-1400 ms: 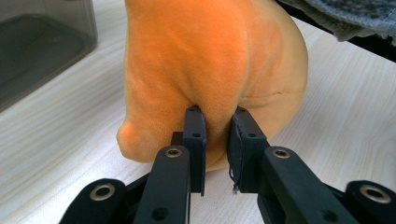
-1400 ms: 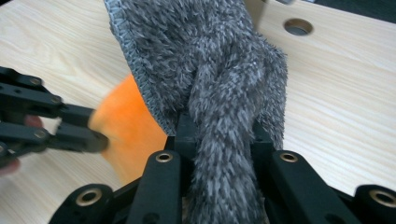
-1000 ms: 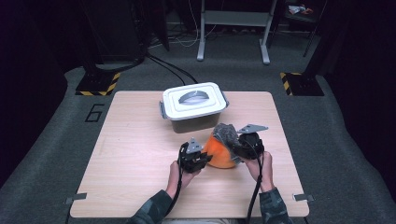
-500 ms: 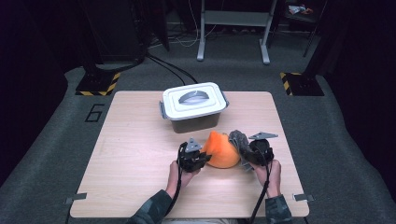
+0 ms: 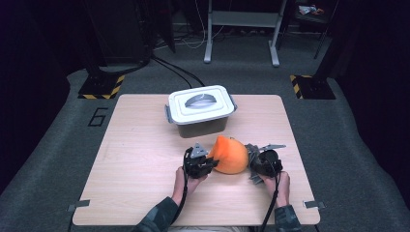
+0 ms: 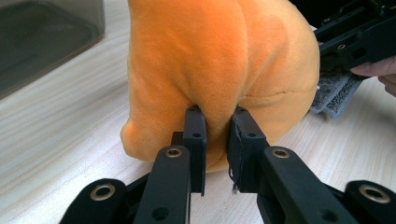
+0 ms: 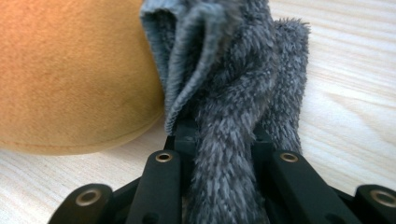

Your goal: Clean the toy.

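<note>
Between grippers, near table's (image 5: 135, 159) front edge: orange plush (image 5: 231, 155). Left gripper (image 6: 217, 122) pinching fold of plush. Right gripper (image 7: 224, 128) clamped on grey fur (image 7: 233, 84). Long axis spans side to side.

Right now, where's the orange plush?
High view: the orange plush lies on the table's near half, between the left tool and right tool, in front of the lidded box.

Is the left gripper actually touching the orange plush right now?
Touching. In the left gripper view the left gripper has both jaws pressed into the orange plush, pinching a fold of its fabric between them.
</note>
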Tool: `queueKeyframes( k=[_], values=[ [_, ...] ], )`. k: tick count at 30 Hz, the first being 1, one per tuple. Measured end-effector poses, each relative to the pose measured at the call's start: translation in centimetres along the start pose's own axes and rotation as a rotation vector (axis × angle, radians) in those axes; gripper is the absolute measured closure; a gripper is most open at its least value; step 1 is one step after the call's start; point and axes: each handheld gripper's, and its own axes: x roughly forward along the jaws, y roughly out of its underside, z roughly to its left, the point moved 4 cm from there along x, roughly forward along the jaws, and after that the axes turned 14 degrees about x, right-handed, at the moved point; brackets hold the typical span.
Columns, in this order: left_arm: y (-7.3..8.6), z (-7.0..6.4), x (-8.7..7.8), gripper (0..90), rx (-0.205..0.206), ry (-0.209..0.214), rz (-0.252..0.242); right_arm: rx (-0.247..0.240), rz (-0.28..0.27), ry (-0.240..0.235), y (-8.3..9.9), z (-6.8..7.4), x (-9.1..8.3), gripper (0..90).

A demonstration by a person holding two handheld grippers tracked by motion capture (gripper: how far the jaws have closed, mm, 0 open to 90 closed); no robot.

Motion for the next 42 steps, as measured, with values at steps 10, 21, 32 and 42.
queueKeyframes(
  k=[10, 21, 32, 42],
  values=[
    [0.0, 0.1, -0.1, 77.4, -0.003, 0.001, 0.001, -0.073, -0.162, -0.052, -1.8, 2.9, -5.5, 72.8],
    [-0.3, 0.3, -0.1, 54.1, 0.034, 0.022, -0.013, -0.085, -0.132, -0.053, -2.5, 3.3, -3.6, 73.1],
    [0.0, 0.2, 1.0, 54.7, 0.13, -0.025, 0.028, -0.069, -0.132, -0.055, -3.0, 3.1, -3.1, 73.1],
    [0.0, 0.0, 0.5, 79.8, 0.096, 0.008, 0.02, -0.063, -0.156, -0.046, -3.0, 3.0, -3.7, 72.8]
  ],
)
